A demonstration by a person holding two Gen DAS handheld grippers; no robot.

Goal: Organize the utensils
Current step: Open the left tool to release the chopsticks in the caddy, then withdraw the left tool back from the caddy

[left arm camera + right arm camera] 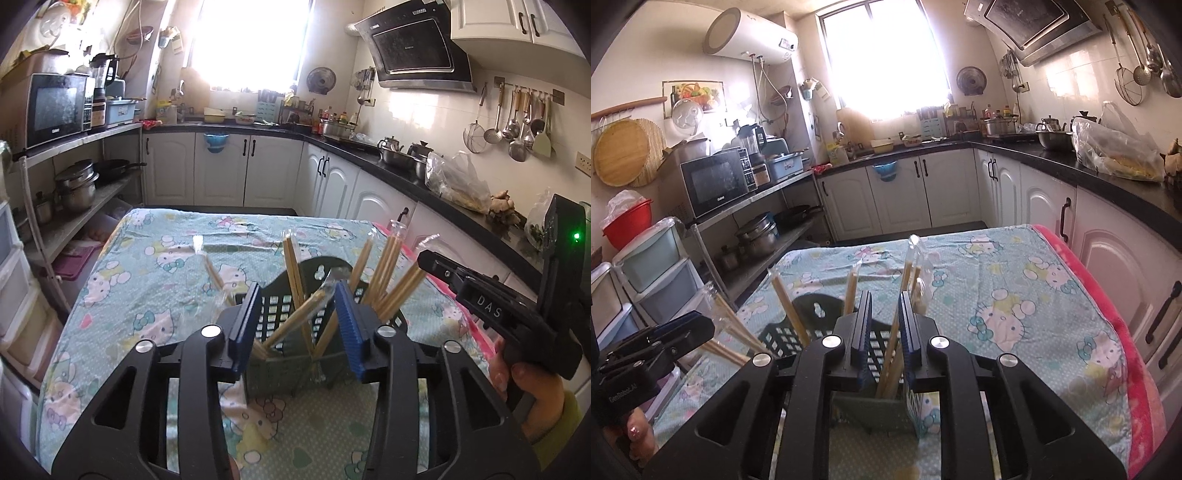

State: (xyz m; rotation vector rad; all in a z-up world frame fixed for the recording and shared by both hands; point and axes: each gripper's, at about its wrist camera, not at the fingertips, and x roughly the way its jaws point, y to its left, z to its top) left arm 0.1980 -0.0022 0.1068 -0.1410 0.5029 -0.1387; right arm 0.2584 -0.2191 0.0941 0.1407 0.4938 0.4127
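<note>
A dark plastic utensil holder (pixel 275 310) stands on the table with several pairs of wooden chopsticks (pixel 384 266) in clear sleeves leaning in it. My left gripper (pixel 299 295) hangs over the holder, open; one sleeved pair (pixel 295 321) slants between its blue pads without being pressed. In the right wrist view the holder (pixel 783 338) sits below my right gripper (pixel 885 317), whose jaws stand slightly apart. A chopstick pair (pixel 891 354) rises between them beside the right pad, its foot in the holder. The right gripper's tip (pixel 436 260) shows at the right of the left wrist view.
The table wears a light blue cartoon-cat cloth (pixel 1015 288) with a pink blanket edge (pixel 1137 369) on the right. White cabinets (pixel 1108 254) and a dark counter run close along that side. A shelf rack (pixel 74 221) with pots and plastic drawers (pixel 653 277) stand left.
</note>
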